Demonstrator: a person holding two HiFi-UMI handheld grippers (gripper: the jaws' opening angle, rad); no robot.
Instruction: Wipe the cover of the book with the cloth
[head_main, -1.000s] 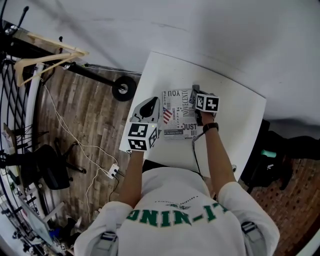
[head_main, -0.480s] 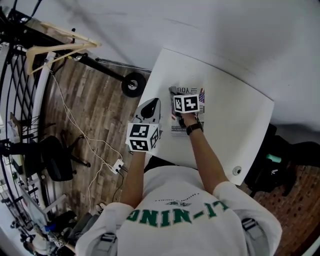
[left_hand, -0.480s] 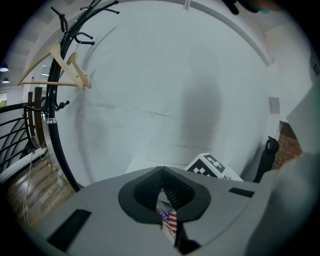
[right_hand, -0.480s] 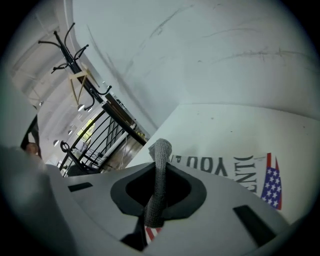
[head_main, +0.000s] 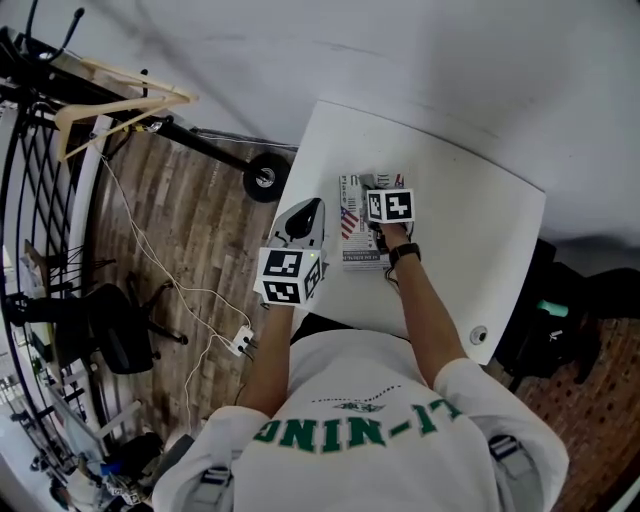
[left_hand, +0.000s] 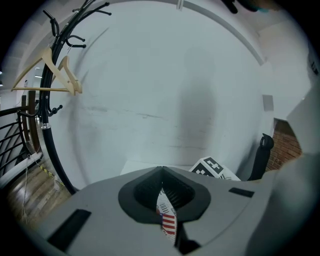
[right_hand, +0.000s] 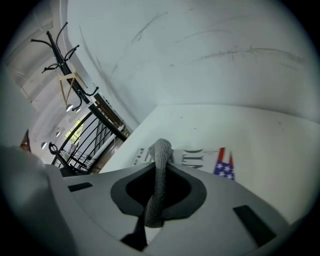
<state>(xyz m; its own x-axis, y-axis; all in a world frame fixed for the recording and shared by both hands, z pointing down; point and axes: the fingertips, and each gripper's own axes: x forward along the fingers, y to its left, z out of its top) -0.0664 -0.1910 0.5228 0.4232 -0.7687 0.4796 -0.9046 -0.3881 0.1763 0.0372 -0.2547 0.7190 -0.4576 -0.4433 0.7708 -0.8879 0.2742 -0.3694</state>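
Wooden hanger (head_main: 120, 104) on a black rack, far left of the book (head_main: 357, 251), over plank flooring. Black wheel (head_main: 264, 180) nearer the book, just off the left edge of the white table (head_main: 470, 230).

Left gripper (head_main: 314, 207) at the book's left edge; its own view shows the jaws pressed together with the printed cover, flag stripes and barcode, pinched between them (left_hand: 167, 220).

Book lies flat on the table, on the half nearer the person, cover up, black lettering and a flag showing.

Right gripper (right_hand: 161, 150) sits over the book's far right part, marker cube up. Jaws clamped on a grey knitted cloth (right_hand: 159, 180), a fold of which pokes out past the tips and rests on the cover. Lettering and flag of the book (right_hand: 200, 159) show just beyond the cloth.
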